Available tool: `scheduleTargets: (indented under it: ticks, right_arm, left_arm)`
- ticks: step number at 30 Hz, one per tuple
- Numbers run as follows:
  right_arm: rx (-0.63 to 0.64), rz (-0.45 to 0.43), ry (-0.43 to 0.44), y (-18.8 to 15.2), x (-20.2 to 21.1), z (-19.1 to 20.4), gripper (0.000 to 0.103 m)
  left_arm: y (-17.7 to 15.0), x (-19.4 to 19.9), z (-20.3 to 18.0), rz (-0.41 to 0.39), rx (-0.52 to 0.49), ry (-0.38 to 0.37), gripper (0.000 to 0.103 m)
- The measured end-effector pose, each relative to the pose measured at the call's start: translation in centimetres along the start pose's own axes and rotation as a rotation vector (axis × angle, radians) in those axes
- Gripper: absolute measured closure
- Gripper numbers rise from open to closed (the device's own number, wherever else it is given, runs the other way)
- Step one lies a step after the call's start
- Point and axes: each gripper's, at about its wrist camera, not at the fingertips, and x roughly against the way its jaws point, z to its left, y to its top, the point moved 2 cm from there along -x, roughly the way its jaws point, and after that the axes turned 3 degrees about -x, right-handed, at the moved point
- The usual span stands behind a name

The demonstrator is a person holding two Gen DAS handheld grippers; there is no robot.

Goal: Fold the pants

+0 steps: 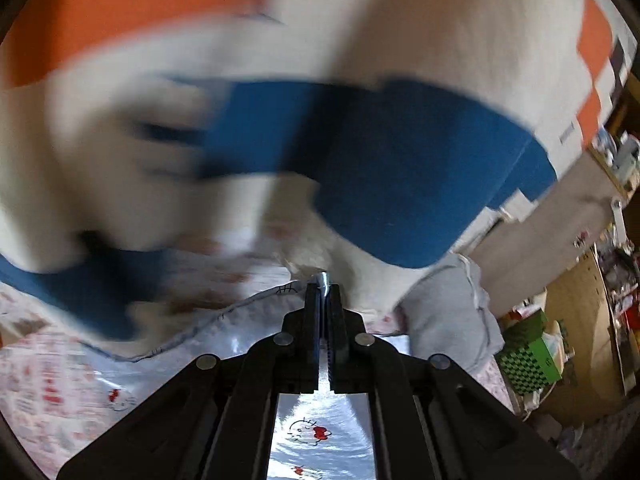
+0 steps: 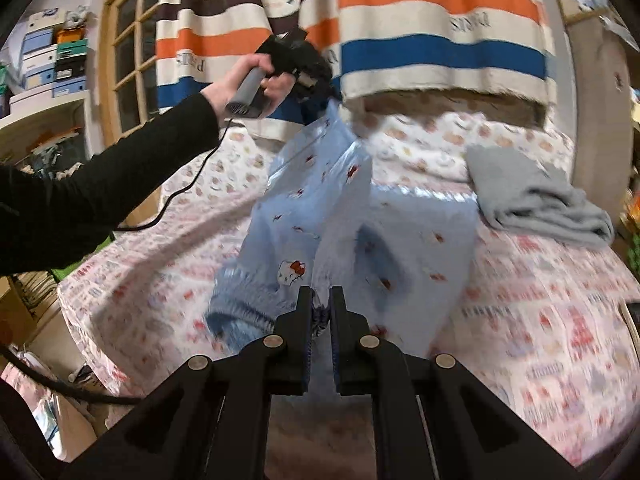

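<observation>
Pants (image 2: 352, 224), pale blue with a cartoon-cat print, hang stretched above the patterned bedspread (image 2: 540, 304) between our two claws. Our left gripper (image 1: 323, 292) is clamped shut on one end of them, raised up close to the striped curtain (image 2: 440, 32) behind the bed; in the right wrist view our left hand (image 2: 256, 84) grips its handle. Our right gripper (image 2: 320, 312) is closed on the gathered waistband, low over the bedspread's near side. A folded grey garment (image 2: 536, 200) lies on the bedspread, off to the right of the pants.
</observation>
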Motion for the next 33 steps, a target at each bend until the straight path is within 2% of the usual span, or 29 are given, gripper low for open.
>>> scheduleTargets:
  ticks: [6, 10, 17, 24, 28, 31, 33]
  right_arm:
    - [-0.008, 0.027, -0.009, -2.4, 1.5, -0.9, 0.095]
    - [-0.005, 0.049, 0.027, -3.7, 2.1, -0.3, 0.095]
    - [-0.026, 0.061, 0.065, -5.1, 2.5, -0.2, 0.095]
    - [-0.06, 0.045, 0.053, -4.7, 2.7, -1.5, 0.095]
    - [-0.061, 0.038, 0.022, -4.5, 2.6, -2.1, 0.095]
    - [-0.044, 0.031, -0.028, -4.2, 2.6, -2.9, 0.09]
    - [-0.059, 0.025, -0.058, -4.0, 2.6, -3.7, 0.078]
  left_arm:
    - [-1.3, -5.0, -5.6, 0.086, -0.06, -0.032, 0.101]
    - [-2.9, -7.7, -8.4, 0.142, -0.093, -0.045, 0.101]
    - [-6.6, -13.2, -12.8, 0.266, -0.19, 0.009, 0.101]
    - [-7.5, -16.9, -15.2, 0.321, -0.229, 0.038, 0.101]
    - [-7.8, -17.5, -15.2, 0.326, -0.245, 0.052, 0.099]
    - [-7.6, -17.1, -14.9, 0.309, -0.259, 0.062, 0.089]
    - [-7.2, -16.0, -14.4, 0.274, -0.265, 0.08, 0.069]
